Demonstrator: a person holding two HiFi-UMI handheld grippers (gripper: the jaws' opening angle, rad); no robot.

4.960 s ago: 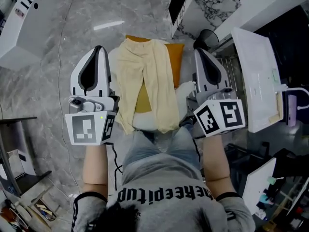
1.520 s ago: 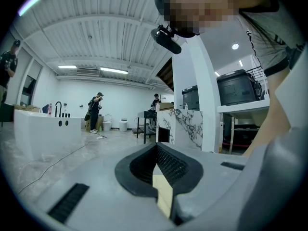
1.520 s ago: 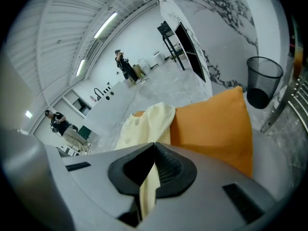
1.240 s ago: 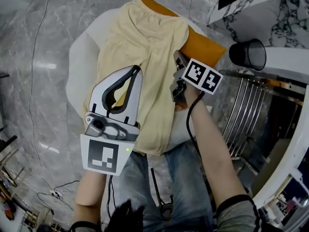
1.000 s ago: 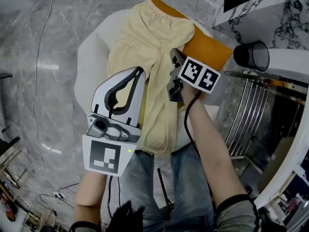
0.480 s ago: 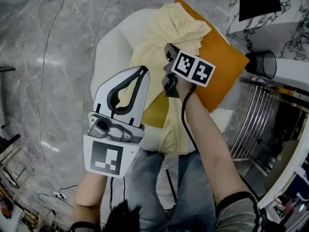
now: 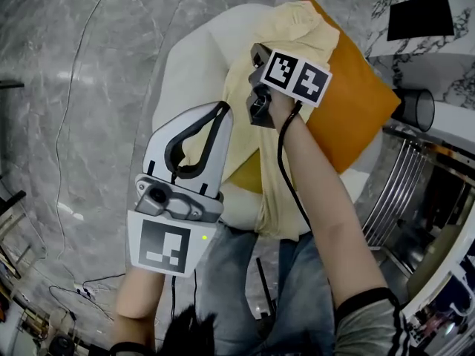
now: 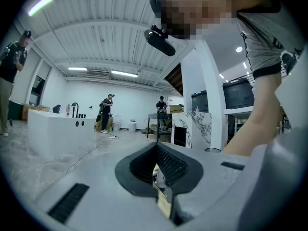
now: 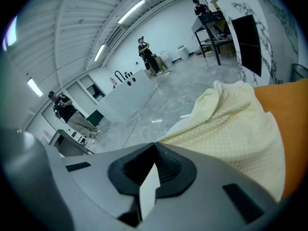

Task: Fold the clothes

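Trousers (image 7: 293,28), clamped in the closed right tool (image 9: 154,146), have been drawn sideways across the orange cushion (image 7: 349,117); the lengthwise fold appears under way. Left tool (image 7: 220,108): jaws together, grip on cloth unconfirmed.

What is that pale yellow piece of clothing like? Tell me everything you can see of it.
The pale yellow trousers look like soft cloth with a fine waffle texture. They lie lengthwise over an orange cushion on a white seat, bunched at the far end, while the near end hangs over the seat's edge by the person's knees. The right gripper is shut on the cloth's edge.
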